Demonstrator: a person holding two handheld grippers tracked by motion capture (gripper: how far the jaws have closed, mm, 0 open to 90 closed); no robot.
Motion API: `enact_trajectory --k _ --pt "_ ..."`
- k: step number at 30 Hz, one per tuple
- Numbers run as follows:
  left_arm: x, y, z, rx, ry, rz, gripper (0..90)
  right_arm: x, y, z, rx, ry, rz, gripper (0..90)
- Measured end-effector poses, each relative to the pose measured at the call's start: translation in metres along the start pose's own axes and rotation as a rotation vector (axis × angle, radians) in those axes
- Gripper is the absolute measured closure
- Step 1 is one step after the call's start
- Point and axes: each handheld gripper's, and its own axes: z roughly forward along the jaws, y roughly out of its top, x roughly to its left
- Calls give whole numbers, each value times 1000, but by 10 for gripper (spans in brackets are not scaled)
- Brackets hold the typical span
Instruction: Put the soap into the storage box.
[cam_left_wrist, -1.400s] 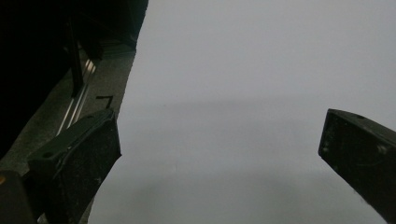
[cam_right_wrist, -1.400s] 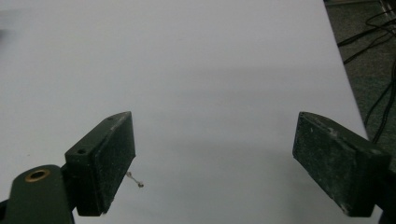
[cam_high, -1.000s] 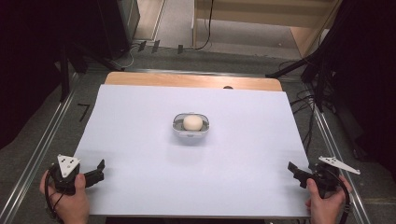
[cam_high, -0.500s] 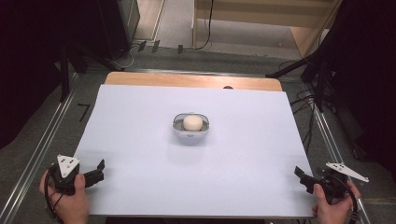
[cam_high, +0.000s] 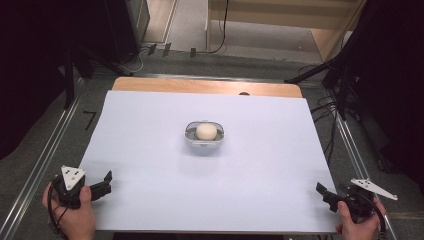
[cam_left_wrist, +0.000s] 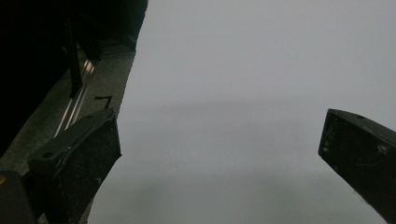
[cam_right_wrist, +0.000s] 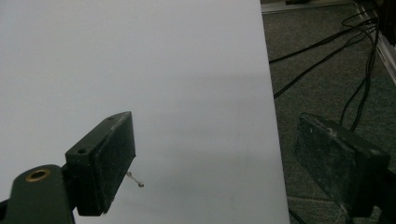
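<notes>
So right at the near edge we've got both hands parked at the corners of the table: our left gripper (cam_high: 103, 184) sits at the near-left corner over the edge of the white sheet (cam_high: 150, 150), jaws spread wide with nothing between them, and in the left gripper view the left gripper (cam_left_wrist: 219, 154) just looks out over bare white sheet (cam_left_wrist: 243, 70), with the dark floor and a rail off to one side. Our right gripper (cam_high: 324, 194) is at the near-right corner, right on the sheet's edge, jaws also wide apart and empty; in the right gripper view the right gripper (cam_right_wrist: 215, 158) straddles that edge, one jaw over white, the other over grey floor with black cables (cam_right_wrist: 322, 51) running across it, plus a tiny speck (cam_right_wrist: 140, 184) on the sheet just beside the jaw. Further out, well apart from both grippers, the small clear bowl (cam_high: 190, 136) sits about mid-table, upright, with a pale round ball (cam_high: 205, 131) resting inside it. Past that, a strip of bare wooden tabletop (cam_high: 205, 86) pokes out beyond the sheet's far edge.
</notes>
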Motion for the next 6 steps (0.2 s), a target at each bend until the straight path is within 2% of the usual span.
enact_trajectory --k 6 --pt "0 0 0 1 -2 0 0 0 -1 -1 -9 -11 8 136"
